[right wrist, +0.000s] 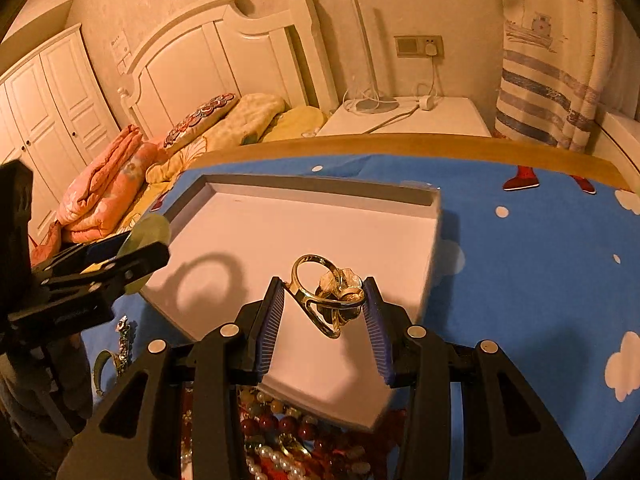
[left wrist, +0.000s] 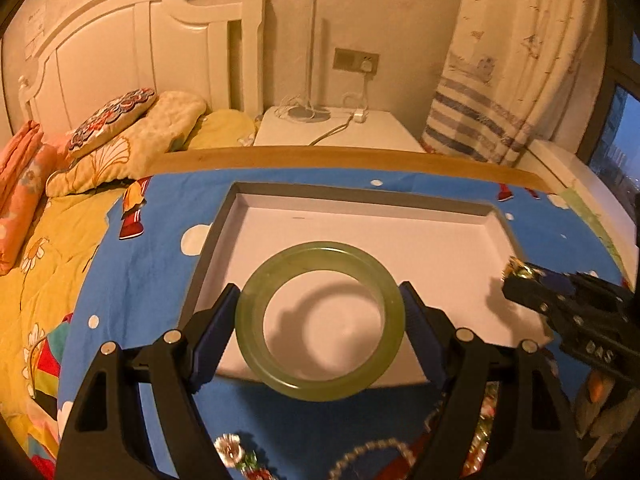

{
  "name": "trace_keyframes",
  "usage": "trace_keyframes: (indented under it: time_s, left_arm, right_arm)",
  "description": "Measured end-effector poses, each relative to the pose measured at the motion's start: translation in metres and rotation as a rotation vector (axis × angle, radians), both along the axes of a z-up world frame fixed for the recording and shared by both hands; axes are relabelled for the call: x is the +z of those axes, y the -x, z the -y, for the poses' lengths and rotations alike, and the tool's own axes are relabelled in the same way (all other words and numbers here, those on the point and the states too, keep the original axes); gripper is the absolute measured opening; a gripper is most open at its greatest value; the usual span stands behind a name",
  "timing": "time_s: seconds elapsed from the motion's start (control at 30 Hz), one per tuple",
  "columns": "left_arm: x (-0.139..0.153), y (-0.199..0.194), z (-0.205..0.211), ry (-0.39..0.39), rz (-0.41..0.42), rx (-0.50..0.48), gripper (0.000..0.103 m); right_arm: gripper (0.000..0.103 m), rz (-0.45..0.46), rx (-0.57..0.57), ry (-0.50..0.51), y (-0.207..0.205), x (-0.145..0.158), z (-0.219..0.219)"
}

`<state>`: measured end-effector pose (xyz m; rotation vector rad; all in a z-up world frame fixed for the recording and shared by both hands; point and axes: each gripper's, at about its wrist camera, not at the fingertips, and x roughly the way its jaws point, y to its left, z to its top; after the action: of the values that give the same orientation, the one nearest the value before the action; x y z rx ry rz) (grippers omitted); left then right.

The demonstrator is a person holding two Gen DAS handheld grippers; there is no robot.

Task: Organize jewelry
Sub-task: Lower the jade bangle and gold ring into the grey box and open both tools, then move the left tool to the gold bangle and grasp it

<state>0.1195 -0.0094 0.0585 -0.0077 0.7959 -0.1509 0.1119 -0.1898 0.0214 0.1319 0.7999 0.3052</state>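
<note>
My left gripper [left wrist: 320, 312] is shut on a pale green jade bangle [left wrist: 256, 344] and holds it flat above the near part of a shallow white tray [left wrist: 400, 232]. Its shadow falls on the tray floor. My right gripper [right wrist: 326, 308] is shut on a gold ring with a flower-shaped top [right wrist: 332, 292], held above the tray's near right part [right wrist: 280, 224]. The right gripper also shows at the right of the left wrist view [left wrist: 516, 272]. The left gripper with the bangle shows at the left of the right wrist view [right wrist: 132, 248].
The tray lies on a blue patterned cloth [left wrist: 152, 264] on a wood-edged table [left wrist: 320, 156]. A pile of bead and pearl strings [right wrist: 280, 440] lies in front of the tray. A bed with pillows [left wrist: 132, 132] is at left, a white nightstand [left wrist: 340, 128] behind.
</note>
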Motion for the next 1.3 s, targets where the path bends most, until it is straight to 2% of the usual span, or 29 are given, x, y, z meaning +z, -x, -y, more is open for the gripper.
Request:
trace_keyframes:
  time_s: [0.17, 0.33, 0.37, 0.4, 0.47, 0.5, 0.63, 0.7, 0.9, 1.03, 1.13, 1.17, 1.2, 1.23, 1.3]
  left_arm:
    - [-0.008, -0.018, -0.006, -0.006, -0.029, 0.035, 0.078]
    - [-0.017, -0.038, 0.000, -0.047, -0.071, 0.060, 0.078]
    - [-0.020, -0.039, 0.000, -0.050, -0.087, 0.062, 0.078]
    - [-0.024, -0.040, -0.001, -0.051, -0.103, 0.065, 0.078]
    - [-0.035, -0.038, -0.002, -0.057, -0.137, 0.062, 0.079]
    - [-0.037, -0.036, -0.002, -0.064, -0.135, 0.058, 0.079]
    - [-0.048, -0.024, -0.001, -0.102, -0.145, 0.048, 0.079]
    - [-0.049, -0.018, 0.001, -0.109, -0.143, 0.048, 0.079]
    - [-0.050, 0.007, 0.005, -0.105, -0.144, 0.067, 0.080]
    - [-0.048, 0.017, 0.008, -0.100, -0.130, 0.066, 0.080]
    - [-0.034, 0.033, 0.000, -0.030, -0.073, 0.068, 0.081]
    - [-0.022, 0.045, -0.004, -0.006, -0.024, 0.067, 0.089]
    - [-0.014, 0.054, -0.007, 0.003, 0.011, 0.072, 0.092]
    - [-0.003, 0.071, -0.013, 0.018, 0.077, 0.091, 0.101]
    - [0.010, 0.096, -0.027, 0.051, 0.165, 0.129, 0.101]
  right_arm:
    - [0.041, -0.011, -0.004, 0.021, -0.014, -0.004, -0.006]
    - [0.041, -0.046, -0.018, 0.062, -0.030, -0.013, -0.011]
    - [0.047, -0.051, -0.028, 0.068, -0.031, -0.014, -0.010]
    - [0.060, -0.059, -0.032, 0.067, -0.030, -0.016, -0.010]
    - [0.070, -0.046, -0.001, 0.047, -0.022, -0.014, -0.011]
    - [0.071, -0.038, 0.008, 0.061, -0.018, -0.013, -0.013]
    - [0.072, -0.004, 0.045, 0.221, -0.004, -0.017, -0.030]
    - [0.073, 0.003, 0.076, 0.333, -0.001, -0.023, -0.041]
    - [0.077, -0.014, 0.127, 0.381, 0.000, -0.023, -0.036]
    - [0.077, -0.007, 0.123, 0.378, 0.009, -0.021, -0.034]
    - [0.080, 0.039, 0.101, 0.305, 0.030, -0.010, -0.026]
    - [0.086, 0.077, 0.075, 0.266, 0.043, -0.004, -0.019]
    - [0.086, 0.104, 0.057, 0.232, 0.053, 0.001, -0.012]
    - [0.086, 0.121, 0.048, 0.203, 0.061, 0.005, -0.006]
    - [0.086, 0.144, 0.031, 0.162, 0.079, 0.009, 0.009]
